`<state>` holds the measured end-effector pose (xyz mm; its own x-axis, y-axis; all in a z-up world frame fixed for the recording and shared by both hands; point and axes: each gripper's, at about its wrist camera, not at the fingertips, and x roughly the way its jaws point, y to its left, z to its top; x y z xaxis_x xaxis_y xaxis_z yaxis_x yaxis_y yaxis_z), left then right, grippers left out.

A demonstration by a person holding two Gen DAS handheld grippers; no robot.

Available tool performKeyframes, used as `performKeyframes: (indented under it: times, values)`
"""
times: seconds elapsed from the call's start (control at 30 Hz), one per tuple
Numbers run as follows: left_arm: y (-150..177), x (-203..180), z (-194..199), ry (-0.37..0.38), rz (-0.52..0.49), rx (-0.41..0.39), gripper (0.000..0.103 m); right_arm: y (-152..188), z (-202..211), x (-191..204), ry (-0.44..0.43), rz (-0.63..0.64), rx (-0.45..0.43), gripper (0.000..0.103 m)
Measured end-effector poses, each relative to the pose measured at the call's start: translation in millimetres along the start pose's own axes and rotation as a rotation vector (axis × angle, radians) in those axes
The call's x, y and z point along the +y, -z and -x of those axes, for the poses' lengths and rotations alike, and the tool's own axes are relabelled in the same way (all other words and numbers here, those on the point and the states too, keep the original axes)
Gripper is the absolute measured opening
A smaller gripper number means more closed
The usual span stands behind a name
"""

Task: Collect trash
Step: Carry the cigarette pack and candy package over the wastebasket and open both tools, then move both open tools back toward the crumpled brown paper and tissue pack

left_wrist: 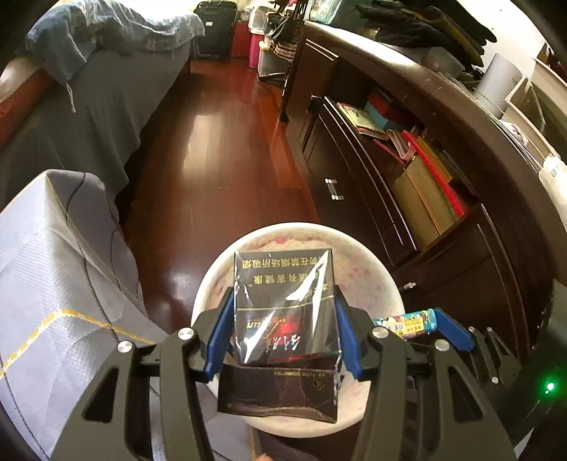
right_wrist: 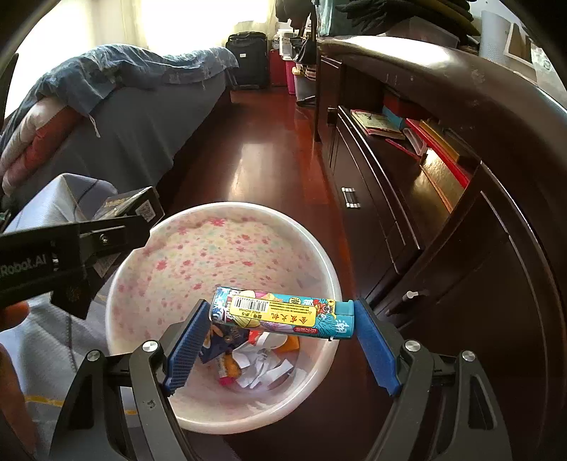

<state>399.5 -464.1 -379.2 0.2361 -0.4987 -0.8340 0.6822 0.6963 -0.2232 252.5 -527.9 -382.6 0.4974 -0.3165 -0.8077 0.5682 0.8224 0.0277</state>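
My left gripper (left_wrist: 283, 322) is shut on a dark cigarette pack (left_wrist: 283, 301) in torn clear wrap, held over the white flowered bin (left_wrist: 368, 283). My right gripper (right_wrist: 280, 319) is shut on a colourful lighter (right_wrist: 283, 312), gripped by its two ends, over the same bin (right_wrist: 219, 248). Crumpled paper and wrappers (right_wrist: 255, 361) lie at the bin's bottom. The left gripper with the pack (right_wrist: 127, 209) shows at the bin's left rim in the right wrist view. The lighter (left_wrist: 407, 321) shows at the right in the left wrist view.
A dark wooden cabinet (right_wrist: 443, 212) with an open shelf of books stands right of the bin. A bed with grey cover (left_wrist: 88, 106) is on the left. A grey cloth-covered surface (left_wrist: 53, 266) lies near left. The red wood floor (left_wrist: 219, 142) runs ahead to suitcases (left_wrist: 216, 28).
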Motion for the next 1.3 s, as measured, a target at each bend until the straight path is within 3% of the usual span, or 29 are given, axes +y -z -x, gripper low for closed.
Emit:
performKeyframes:
  times: [0.1,0.37,0.6,0.8,1.13,1.3]
  values:
    - [-2,1,-5,0.016,0.008,0.013,0.066,0,-5,1,0.015,0.005,0.009,0.081]
    - [-7,3,11,0.041,0.023,-0.026,0.074,2,-7,4,0.044,0.02,0.018,0.081]
    - [0,11,60,0.026,0.036,-0.103,0.078,-2,27,15,0.06,0.061,-0.026,0.082]
    - [25,32,126,-0.089,0.043,-0.195,0.081,-6,83,41,-0.013,0.117,-0.1,0.087]
    - [95,95,233,-0.289,0.181,-0.301,0.086,19,155,112,-0.194,0.258,-0.152,0.088]
    - [143,135,278,-0.392,0.299,-0.331,0.088,34,179,144,-0.258,0.322,-0.171,0.089]
